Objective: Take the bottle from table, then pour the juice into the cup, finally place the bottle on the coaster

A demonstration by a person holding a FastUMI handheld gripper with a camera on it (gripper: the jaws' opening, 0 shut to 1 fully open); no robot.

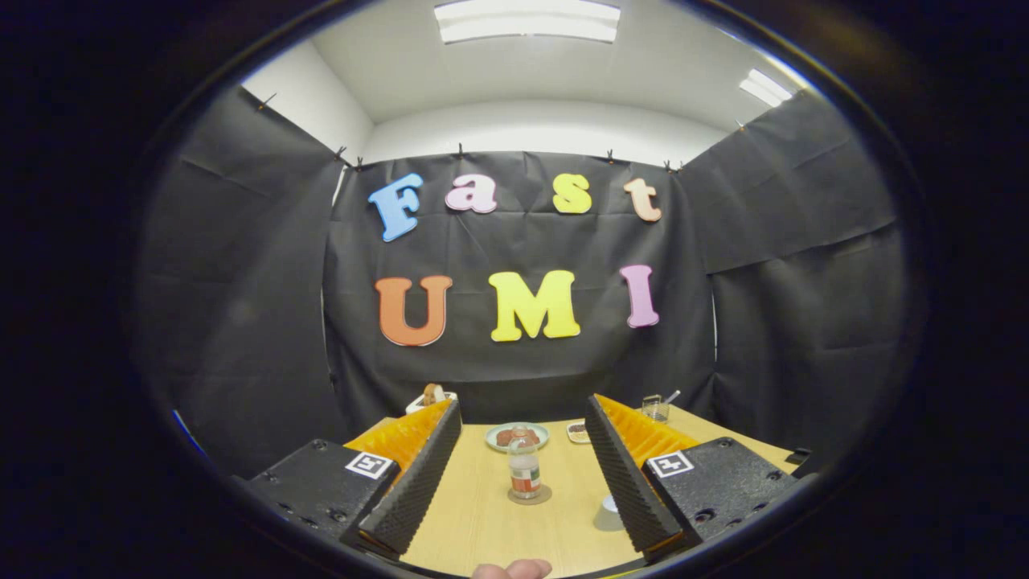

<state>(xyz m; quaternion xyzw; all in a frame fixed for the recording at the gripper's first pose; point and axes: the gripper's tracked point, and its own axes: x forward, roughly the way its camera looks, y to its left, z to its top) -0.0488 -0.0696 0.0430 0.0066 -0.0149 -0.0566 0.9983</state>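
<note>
Gripper view, jaws apart, bottle [524,469] on coaster [530,495]

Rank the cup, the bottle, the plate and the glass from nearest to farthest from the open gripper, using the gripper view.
1. cup, beside a gripper finger
2. bottle, between the fingers, on a coaster
3. plate, behind the bottle
4. glass, table's far edge

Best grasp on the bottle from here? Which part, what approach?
Take the bottle on its straight body around the label, level and head-on. It stands upright on the coaster, centred ahead of the open gripper, with the cup off beside the right finger.
</note>
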